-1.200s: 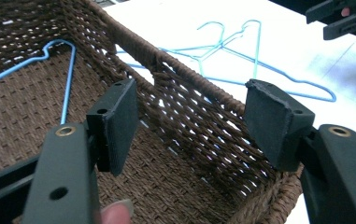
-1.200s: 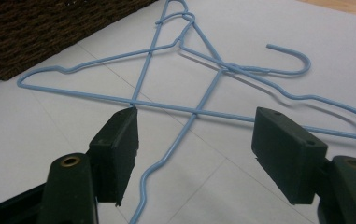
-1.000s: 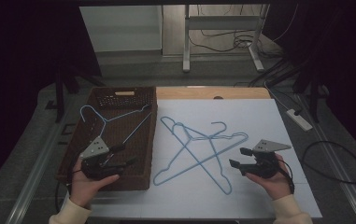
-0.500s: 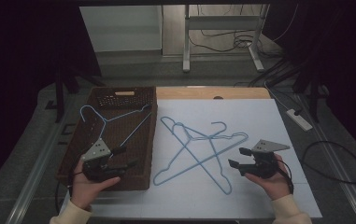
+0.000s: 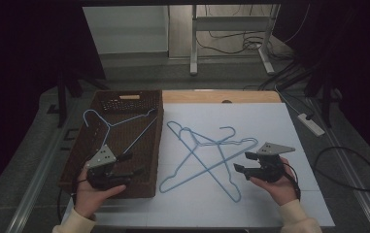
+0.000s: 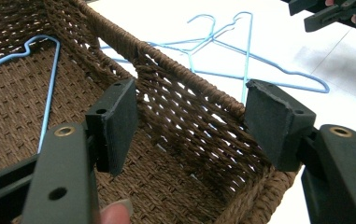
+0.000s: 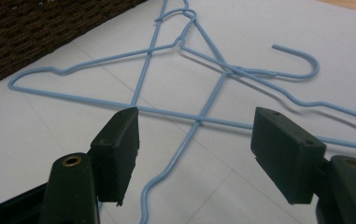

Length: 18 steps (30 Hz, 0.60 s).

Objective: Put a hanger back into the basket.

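A brown woven basket [image 5: 159,141] stands at the left of the white tabletop, and one blue wire hanger [image 5: 131,119] lies in it. Blue wire hangers [image 5: 211,165] lie crossed on the white surface beside it. My left gripper [image 5: 134,164] hovers open over the basket's near right corner; in the left gripper view its jaws [image 6: 194,116] straddle the basket wall [image 6: 189,93] without touching it. To the right of the crossed hangers, my right gripper [image 5: 241,162] is open and empty. In the right gripper view it [image 7: 194,140] points at the hangers [image 7: 225,71] just ahead.
A strip of bare wood [image 5: 221,96] shows at the table's far edge. On the floor to the right lie a white power strip [image 5: 311,124] and a looped black cable [image 5: 347,167]. A desk frame [image 5: 193,43] stands behind the table.
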{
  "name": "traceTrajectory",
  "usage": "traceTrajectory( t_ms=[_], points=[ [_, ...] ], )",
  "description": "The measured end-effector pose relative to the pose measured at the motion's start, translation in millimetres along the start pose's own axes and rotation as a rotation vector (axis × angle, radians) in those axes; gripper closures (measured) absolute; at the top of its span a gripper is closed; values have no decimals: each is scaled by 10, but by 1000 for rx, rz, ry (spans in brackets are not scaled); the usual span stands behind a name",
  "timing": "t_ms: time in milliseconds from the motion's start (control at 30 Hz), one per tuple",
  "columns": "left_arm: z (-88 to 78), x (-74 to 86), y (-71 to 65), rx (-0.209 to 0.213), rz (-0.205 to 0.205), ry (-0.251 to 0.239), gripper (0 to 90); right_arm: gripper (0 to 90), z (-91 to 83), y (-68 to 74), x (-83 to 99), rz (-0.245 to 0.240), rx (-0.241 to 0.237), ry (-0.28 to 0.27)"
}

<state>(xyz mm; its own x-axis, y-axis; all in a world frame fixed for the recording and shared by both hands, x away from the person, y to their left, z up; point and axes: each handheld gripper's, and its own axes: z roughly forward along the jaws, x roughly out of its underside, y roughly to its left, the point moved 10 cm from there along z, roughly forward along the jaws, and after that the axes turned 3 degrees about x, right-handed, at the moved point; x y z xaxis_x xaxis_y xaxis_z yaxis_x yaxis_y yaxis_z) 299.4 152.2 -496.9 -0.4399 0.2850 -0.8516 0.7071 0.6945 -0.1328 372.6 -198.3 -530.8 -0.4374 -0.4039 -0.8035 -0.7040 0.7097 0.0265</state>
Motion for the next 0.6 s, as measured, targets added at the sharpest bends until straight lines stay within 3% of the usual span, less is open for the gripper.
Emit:
traceTrajectory(
  t_ms=[133,467,600],
  points=[
    [13,2,-17,3,6,3,347,344,32,9,-84,16,7,3],
    [19,-11,-42,12,10,1,348,354,370,100,-307,-21,-4,81],
    [39,3,-45,15,9,7,348,358,496,105,-349,-15,-15,105]
  ],
)
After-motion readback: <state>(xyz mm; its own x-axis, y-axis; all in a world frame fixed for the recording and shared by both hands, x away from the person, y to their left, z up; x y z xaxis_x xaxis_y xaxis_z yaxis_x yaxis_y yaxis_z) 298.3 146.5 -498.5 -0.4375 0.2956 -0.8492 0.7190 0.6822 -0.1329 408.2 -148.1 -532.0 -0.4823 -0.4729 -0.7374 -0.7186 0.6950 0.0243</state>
